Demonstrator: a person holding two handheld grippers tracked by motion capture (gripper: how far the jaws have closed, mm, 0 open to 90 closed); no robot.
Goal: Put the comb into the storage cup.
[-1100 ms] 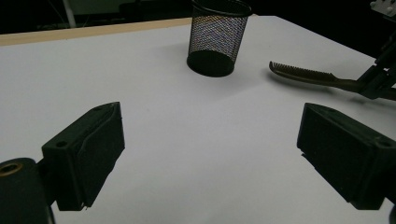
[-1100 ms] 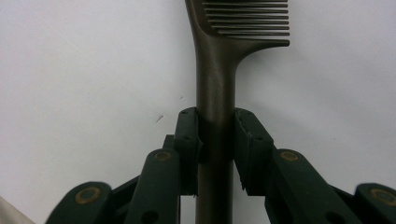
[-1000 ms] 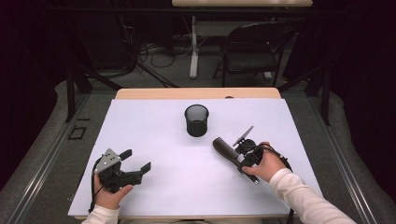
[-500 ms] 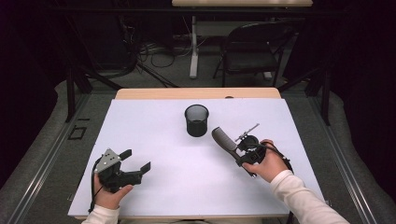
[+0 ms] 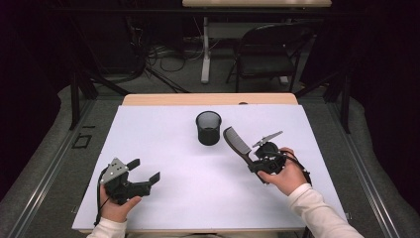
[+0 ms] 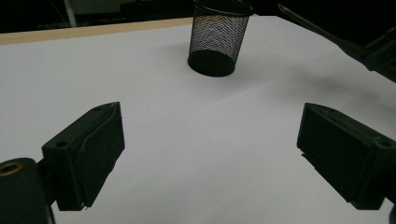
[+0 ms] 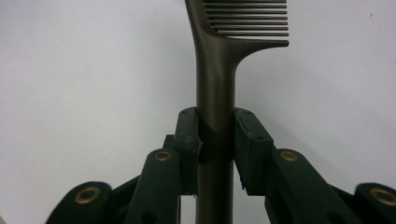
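My right gripper [image 5: 257,166] is shut on the handle of a dark brown comb [image 5: 237,144], which slants up and to the left, lifted off the white table cover. In the right gripper view the comb [image 7: 215,79] runs straight up between the two pads of the gripper [image 7: 215,140], its teeth at the top right. A black mesh cup [image 5: 208,127] stands upright in the middle of the table, just left of the comb's tip. My left gripper [image 5: 146,171] rests at the front left, open and empty. In the left gripper view the cup [image 6: 217,35] stands ahead beyond the gripper [image 6: 210,154].
A white sheet covers the table [image 5: 163,148], with a strip of wood [image 5: 208,99] showing at the far edge. Beyond the table stand a black chair [image 5: 270,54], a desk leg and loose cables on the floor.
My right hand has lifted the comb and moved it a little up and left, so its tip now lies nearer the cup. The left hand has stayed put.
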